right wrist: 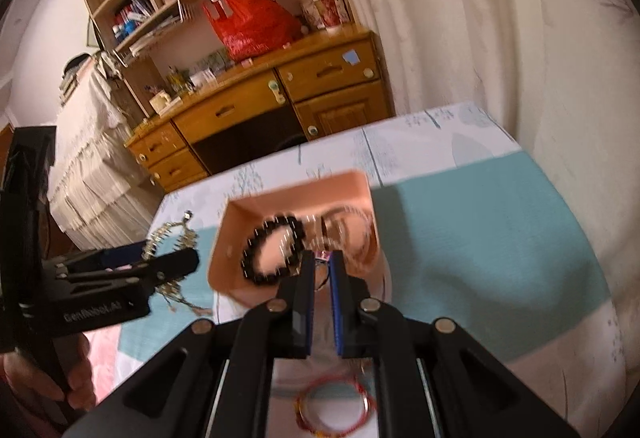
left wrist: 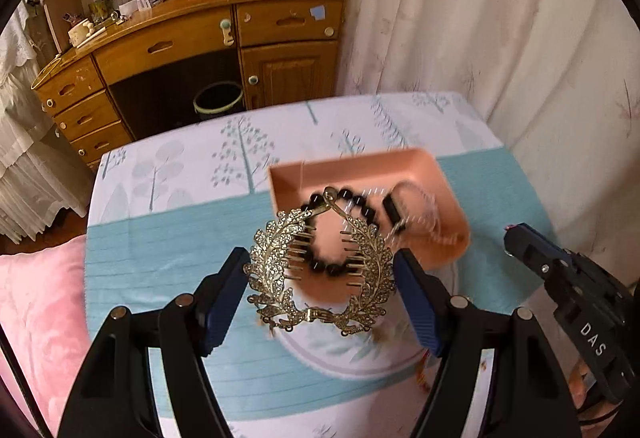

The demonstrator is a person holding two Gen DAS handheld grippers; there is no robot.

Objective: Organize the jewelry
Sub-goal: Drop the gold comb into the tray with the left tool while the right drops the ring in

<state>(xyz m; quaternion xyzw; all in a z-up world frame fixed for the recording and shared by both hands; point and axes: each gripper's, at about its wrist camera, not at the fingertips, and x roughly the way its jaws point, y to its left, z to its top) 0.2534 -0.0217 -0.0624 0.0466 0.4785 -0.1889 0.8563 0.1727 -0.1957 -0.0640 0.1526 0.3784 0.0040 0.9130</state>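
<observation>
Jewelry first: my left hand-held gripper (left wrist: pixel 320 270) pinches the gold leaf comb (left wrist: pixel 320 270) by its sides, so I'd lower it level into the pink tray (left wrist: pixel 436 174), beside the black bead bracelet (left wrist: pixel 352 206), while my right hand-held gripper (right wrist: pixel 321 270) is nearly closed on something small I cannot make out.

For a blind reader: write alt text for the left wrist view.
The left gripper clamps a gold leaf-shaped hair comb above a pink tray holding a black bead bracelet, on a blue-and-white tablecloth. The right gripper hovers at the right edge.
</observation>
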